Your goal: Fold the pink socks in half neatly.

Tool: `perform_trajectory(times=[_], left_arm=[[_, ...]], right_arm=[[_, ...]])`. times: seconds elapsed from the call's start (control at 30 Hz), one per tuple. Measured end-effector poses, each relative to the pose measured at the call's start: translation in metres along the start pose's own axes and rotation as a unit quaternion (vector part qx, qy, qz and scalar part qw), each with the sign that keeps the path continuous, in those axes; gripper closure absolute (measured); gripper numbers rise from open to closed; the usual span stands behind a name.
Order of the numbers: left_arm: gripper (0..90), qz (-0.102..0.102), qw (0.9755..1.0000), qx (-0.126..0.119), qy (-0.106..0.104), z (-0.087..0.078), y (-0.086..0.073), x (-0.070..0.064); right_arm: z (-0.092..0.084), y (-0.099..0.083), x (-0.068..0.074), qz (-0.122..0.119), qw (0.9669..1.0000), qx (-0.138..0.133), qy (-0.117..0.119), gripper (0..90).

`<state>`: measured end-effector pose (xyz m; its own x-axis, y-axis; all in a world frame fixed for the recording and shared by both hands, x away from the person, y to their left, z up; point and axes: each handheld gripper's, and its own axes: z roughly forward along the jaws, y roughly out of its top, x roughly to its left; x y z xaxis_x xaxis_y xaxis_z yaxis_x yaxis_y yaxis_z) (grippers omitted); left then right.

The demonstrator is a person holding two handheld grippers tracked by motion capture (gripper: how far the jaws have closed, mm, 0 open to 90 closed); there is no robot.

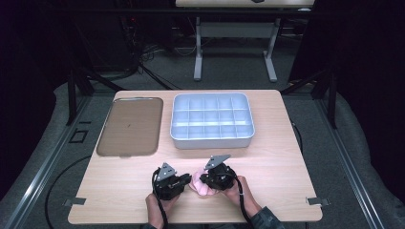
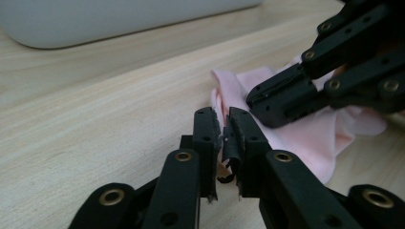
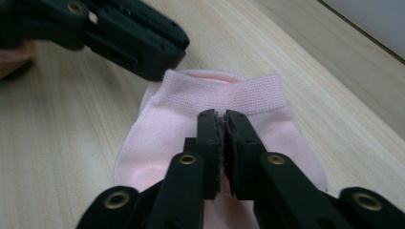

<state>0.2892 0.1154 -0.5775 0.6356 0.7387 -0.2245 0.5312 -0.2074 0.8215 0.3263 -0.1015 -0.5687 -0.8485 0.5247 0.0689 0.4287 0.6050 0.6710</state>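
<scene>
both grippers, left gripper [image 2: 222,125] and right gripper [image 3: 223,125], have fingers nearly closed, gripping nothing. the pink sock [image 3: 224,124] lies loose on the bench [image 1: 286,157]. risk: closing too high misses the fabric.

A small pale pink knitted sock [image 3: 224,129] lies flat on the light wooden table [image 1: 286,157], near its front edge. Its ribbed cuff band [image 3: 229,93] runs across the far end in the right gripper view, while the fabric bunches into soft folds along one side [image 2: 334,129].

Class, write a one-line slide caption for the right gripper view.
Right gripper over a pink sock on the wooden table, left gripper at the cuff.
</scene>
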Motion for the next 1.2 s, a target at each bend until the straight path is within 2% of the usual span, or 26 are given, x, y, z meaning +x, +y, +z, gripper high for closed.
perform_trajectory(times=[0.1,0.17,0.2,0.23,0.27,0.33,0.43,0.53,0.6,0.7,1.03,1.07,1.2], left_arm=[[76.7,0.017,0.9999,-0.004,-0.001,-0.006,0.007,-0.005],[75.4,0.025,0.9997,-0.002,-0.001,-0.008,0.012,-0.009],[73.8,0.036,0.9993,0.01,0.0,-0.004,0.016,-0.013],[72.6,0.036,0.9993,0.01,0.0,-0.004,0.016,-0.013],[72.0,0.043,0.9987,0.028,0.005,0.003,0.017,-0.015],[71.7,0.049,0.9977,0.046,0.008,0.011,0.015,-0.014],[71.6,0.048,0.9972,0.056,0.013,0.016,0.011,-0.012],[71.1,0.045,0.9969,0.062,0.018,0.019,0.007,-0.012],[71.0,0.054,0.9957,0.07,0.028,0.021,0.005,-0.013],[70.8,0.058,0.9956,0.07,0.025,0.02,0.003,-0.011],[70.8,0.064,0.9953,0.072,0.018,0.02,0.003,-0.008],[70.8,0.07,0.9945,0.076,0.017,0.019,0.004,-0.007],[70.2,0.063,0.995,0.076,0.015,0.019,0.005,-0.005]], right_arm=[[-0.008,-0.001,-0.001,0.004,0.9997,-0.021,0.009,70.1],[-0.021,-0.002,-0.003,0.011,0.9991,-0.04,0.007,67.6],[-0.032,-0.003,-0.005,0.016,0.9982,-0.058,0.0,65.9],[-0.037,-0.005,-0.006,0.022,0.9976,-0.066,-0.003,65.5],[-0.042,-0.007,-0.008,0.026,0.9973,-0.068,-0.007,64.8],[-0.048,-0.011,-0.011,0.036,0.9974,-0.059,-0.018,64.8],[-0.047,-0.017,-0.011,0.043,0.9976,-0.05,-0.021,63.8],[-0.034,-0.027,-0.003,0.027,0.9991,-0.006,-0.031,57.6],[-0.027,-0.029,0.0,0.011,0.9988,0.018,-0.044,55.5],[-0.026,-0.033,-0.001,0.015,0.9988,0.012,-0.045,54.3],[-0.03,-0.037,-0.008,0.0,0.999,0.014,-0.044,51.2],[-0.03,-0.038,-0.009,-0.003,0.9991,0.013,-0.039,50.9],[-0.03,-0.041,-0.014,-0.004,0.9996,0.003,-0.028,50.4]])
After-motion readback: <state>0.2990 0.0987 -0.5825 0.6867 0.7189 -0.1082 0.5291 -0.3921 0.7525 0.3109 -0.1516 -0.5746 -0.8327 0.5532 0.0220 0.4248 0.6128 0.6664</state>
